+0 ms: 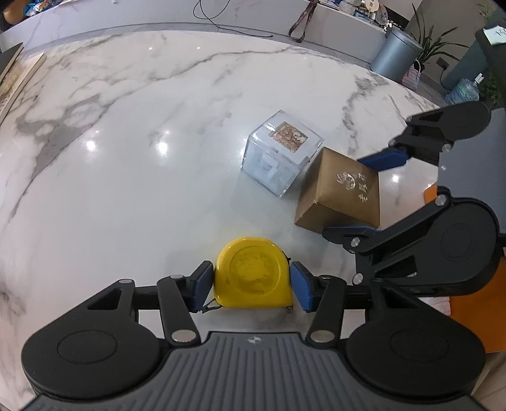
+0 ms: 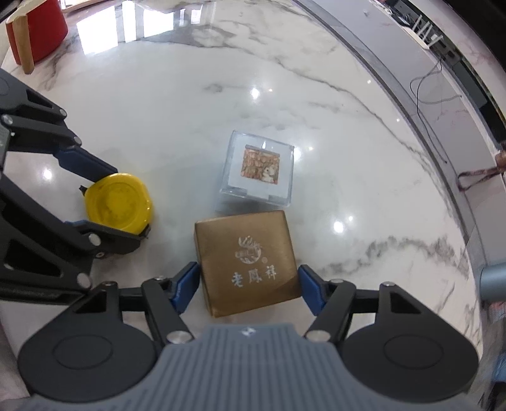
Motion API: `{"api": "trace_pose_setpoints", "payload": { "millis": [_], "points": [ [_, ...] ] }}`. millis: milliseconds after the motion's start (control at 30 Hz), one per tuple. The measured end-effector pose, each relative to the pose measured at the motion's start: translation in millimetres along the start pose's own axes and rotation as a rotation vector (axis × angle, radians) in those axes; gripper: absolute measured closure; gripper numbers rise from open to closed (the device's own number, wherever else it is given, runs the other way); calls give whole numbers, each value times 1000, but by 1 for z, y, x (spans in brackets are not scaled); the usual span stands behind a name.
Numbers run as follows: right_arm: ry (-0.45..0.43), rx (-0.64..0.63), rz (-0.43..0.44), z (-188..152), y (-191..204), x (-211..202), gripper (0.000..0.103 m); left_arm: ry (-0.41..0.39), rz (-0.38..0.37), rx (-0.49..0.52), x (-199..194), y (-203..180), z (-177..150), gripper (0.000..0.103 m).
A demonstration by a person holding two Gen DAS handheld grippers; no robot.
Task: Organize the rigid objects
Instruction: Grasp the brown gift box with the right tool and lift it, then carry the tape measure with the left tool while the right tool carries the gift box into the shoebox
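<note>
Straddling a yellow tape measure (image 1: 253, 273), the left gripper (image 1: 252, 286) has its two blue pads (image 1: 202, 286) set against the case's left and right sides, closed to the width of the case with no gap showing on the left and barely any on the right; the tape measure lies flat on the white marble table (image 1: 126, 158), near the camera. In the right wrist view the right gripper (image 2: 249, 289) flanks a gold cardboard box (image 2: 246, 260) printed with a pale emblem and Chinese characters. Its fingers are spread wide, the left pad (image 2: 185, 286) close against the box's near left side and the right pad at its near right corner, though I cannot tell whether they press firmly or only touch. The box sits on the table, slightly skewed. Just beyond it, at its far edge and nearly touching, stands a clear acrylic cube (image 2: 257, 170) with a small brown picture on its top face. The tape measure (image 2: 118, 202) lies to the left of the box, apart from it. At the far left of that view stands a red stool (image 2: 38, 28) with a wooden leg.
</note>
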State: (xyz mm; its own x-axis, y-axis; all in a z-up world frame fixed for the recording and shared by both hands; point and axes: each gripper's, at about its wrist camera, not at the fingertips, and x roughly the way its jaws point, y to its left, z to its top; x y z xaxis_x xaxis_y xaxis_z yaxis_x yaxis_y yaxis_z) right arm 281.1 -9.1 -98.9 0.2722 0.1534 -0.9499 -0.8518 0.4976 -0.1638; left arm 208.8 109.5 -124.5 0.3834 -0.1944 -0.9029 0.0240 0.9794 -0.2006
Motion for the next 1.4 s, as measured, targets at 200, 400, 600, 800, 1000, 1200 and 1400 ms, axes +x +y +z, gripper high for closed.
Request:
{"api": "trace_pose_setpoints", "payload": {
  "millis": [200, 400, 600, 800, 1000, 1200, 1400],
  "points": [
    [88, 101, 35, -13, 9, -9, 38, -4, 3, 9, 0, -2, -1, 42],
    [73, 86, 14, -22, 23, -17, 31, -3, -7, 42, -1, -10, -5, 42],
    [48, 72, 7, -13, 23, -11, 36, -23, -4, 35, -1, -10, -8, 42],
    [47, 122, 22, -17, 27, -14, 41, -28, 3, 56, -1, -12, -7, 42],
    [38, 166, -9, -28, 35, -25, 41, -27, -5, 68, -5, -16, -9, 43],
    [-2, 200, -29, -39, 41, -53, 41, -30, -70, 15, -19, -17, -10, 43],
    [-67, 246, -62, -55, 41, -92, 41, -47, -130, -27, -47, -20, -17, 43]
  ]
}}
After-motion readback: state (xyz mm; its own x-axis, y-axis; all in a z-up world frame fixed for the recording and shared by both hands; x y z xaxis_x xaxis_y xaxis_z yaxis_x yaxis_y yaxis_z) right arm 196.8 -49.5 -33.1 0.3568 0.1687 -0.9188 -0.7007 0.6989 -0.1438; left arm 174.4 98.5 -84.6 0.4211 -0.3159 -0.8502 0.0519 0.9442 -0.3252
